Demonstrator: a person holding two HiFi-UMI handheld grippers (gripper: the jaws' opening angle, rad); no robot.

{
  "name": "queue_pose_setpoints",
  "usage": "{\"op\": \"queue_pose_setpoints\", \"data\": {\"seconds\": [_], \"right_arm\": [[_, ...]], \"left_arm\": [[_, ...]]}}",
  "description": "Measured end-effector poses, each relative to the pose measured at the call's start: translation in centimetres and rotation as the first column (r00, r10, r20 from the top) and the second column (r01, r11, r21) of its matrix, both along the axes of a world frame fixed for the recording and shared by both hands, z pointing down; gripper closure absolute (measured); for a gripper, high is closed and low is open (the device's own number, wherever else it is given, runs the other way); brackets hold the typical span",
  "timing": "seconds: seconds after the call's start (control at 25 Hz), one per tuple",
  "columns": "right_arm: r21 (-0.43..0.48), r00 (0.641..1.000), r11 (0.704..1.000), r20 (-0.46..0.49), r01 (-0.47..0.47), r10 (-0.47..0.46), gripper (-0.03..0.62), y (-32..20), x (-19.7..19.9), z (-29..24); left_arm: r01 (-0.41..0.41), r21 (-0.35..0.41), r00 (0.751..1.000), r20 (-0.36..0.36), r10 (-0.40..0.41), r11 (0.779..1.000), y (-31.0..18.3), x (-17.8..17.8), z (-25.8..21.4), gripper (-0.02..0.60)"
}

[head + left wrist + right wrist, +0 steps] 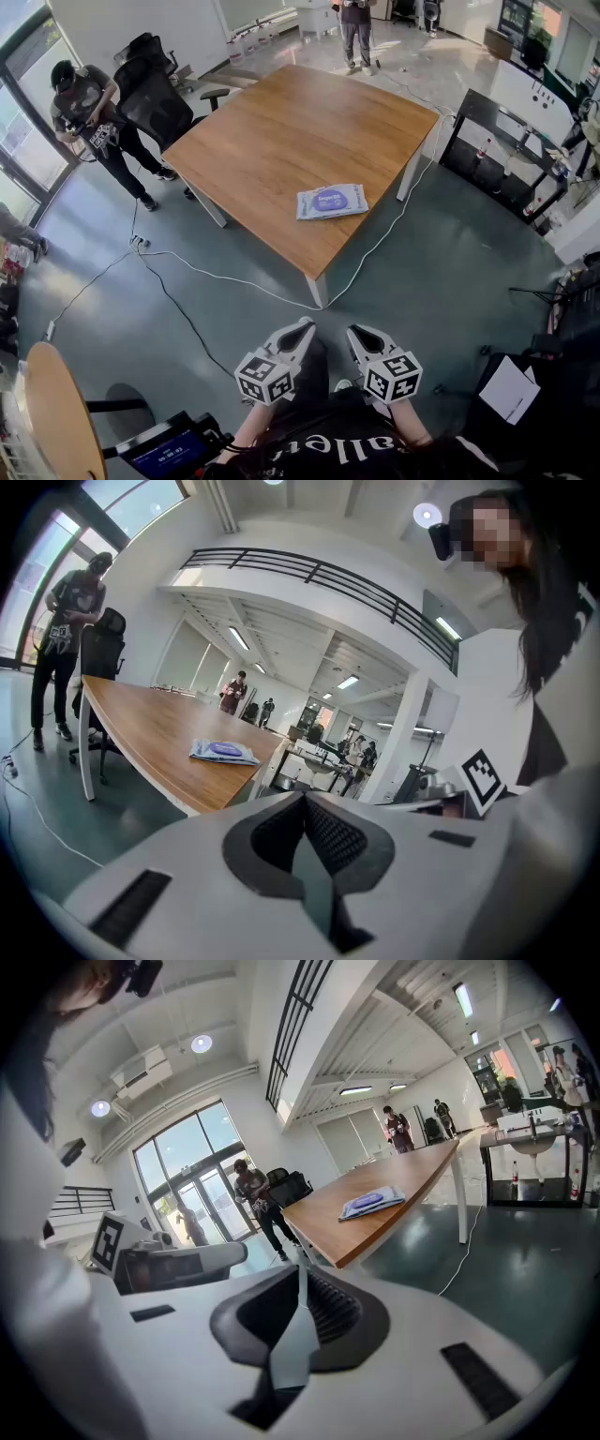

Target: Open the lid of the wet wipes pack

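- The shirt (328,448) of the person wearing the camera has big white letters. Only "alle" can be read; the rest is hidden.
- The wet wipes pack (332,201) on the surface (281,131) has a purple label with white print. It is too small to read.
- A small screen (169,457) at the lower left shows white digits, too small to read.
- The left tongs (302,328) and the right tongs (356,333) each carry a cube (265,377) with black and white square marks. These have no letters.
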State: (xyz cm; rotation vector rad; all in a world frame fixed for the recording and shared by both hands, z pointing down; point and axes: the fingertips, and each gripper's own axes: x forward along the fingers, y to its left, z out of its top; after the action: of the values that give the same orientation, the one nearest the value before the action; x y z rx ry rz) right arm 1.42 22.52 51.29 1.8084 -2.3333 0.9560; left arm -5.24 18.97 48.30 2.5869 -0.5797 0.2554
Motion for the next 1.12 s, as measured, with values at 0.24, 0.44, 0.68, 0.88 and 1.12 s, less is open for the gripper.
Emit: {"op": "queue_pose_setpoints", "data": {"seconds": [0.24,0.44,0.68,0.88,1.12], "right_arm": [[0.003,0.999,0.999,-0.011,-0.036,0.036,0.560,-8.8,1.7,0.3],[-0.007,0.997,0.997,-0.021,-0.074,0.074,0.559,-16.0,1.6,-0.5],[-0.025,0.992,0.993,-0.042,-0.118,0.117,0.559,-21.8,2.5,-0.6],[-0.040,0.985,0.989,-0.101,-0.145,0.140,0.560,-23.8,3.4,-0.7],[-0.064,0.967,0.970,-0.122,-0.232,0.224,0.559,-24.1,7.7,-0.4]], "left_arm": [[-0.057,0.028,0.998,-0.003,0.057,0.998,-9.4,2.2,-0.2,0.580],[-0.087,0.032,0.996,-0.010,0.088,0.996,-17.1,2.4,-1.0,0.580],[-0.146,-0.007,0.989,-0.015,0.145,0.989,-23.2,3.5,0.5,0.580],[-0.167,-0.040,0.986,-0.004,0.167,0.985,-26.8,4.3,2.0,0.580],[-0.135,-0.058,0.989,0.048,0.138,0.989,-30.3,5.2,4.0,0.580]]}}
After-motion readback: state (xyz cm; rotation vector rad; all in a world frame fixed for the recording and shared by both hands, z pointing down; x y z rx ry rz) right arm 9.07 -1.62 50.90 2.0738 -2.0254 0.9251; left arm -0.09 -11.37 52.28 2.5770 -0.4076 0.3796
